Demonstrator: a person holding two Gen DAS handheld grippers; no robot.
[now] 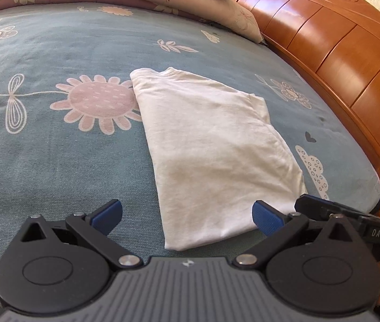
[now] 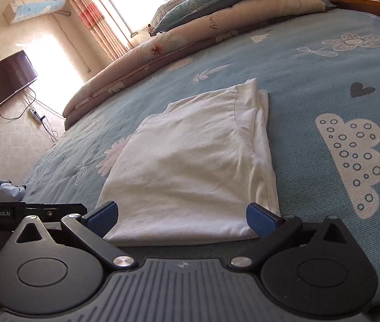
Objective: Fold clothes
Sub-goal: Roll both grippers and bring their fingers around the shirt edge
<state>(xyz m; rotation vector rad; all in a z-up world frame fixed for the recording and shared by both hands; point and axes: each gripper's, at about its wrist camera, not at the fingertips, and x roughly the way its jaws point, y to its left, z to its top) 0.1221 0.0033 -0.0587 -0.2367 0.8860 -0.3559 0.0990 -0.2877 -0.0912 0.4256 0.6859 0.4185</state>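
Observation:
A white T-shirt (image 1: 208,147) lies folded into a flat rectangle on the blue flowered bedsheet (image 1: 56,155). My left gripper (image 1: 187,216) hovers open just short of the shirt's near edge, blue pads wide apart, nothing between them. In the right wrist view the same white T-shirt (image 2: 190,161) lies straight ahead, its layered hems on the right side. My right gripper (image 2: 182,216) is open too, its pads flanking the shirt's near edge without gripping it. The right gripper's black body (image 1: 350,217) shows at the lower right of the left wrist view.
A wooden headboard (image 1: 337,53) runs along the right side. A rolled floral quilt (image 2: 190,40) and a teal pillow (image 2: 206,2) lie at the far side of the bed. A wall TV (image 2: 5,77), cables and crumpled cloth (image 2: 5,187) are off the bed's left edge.

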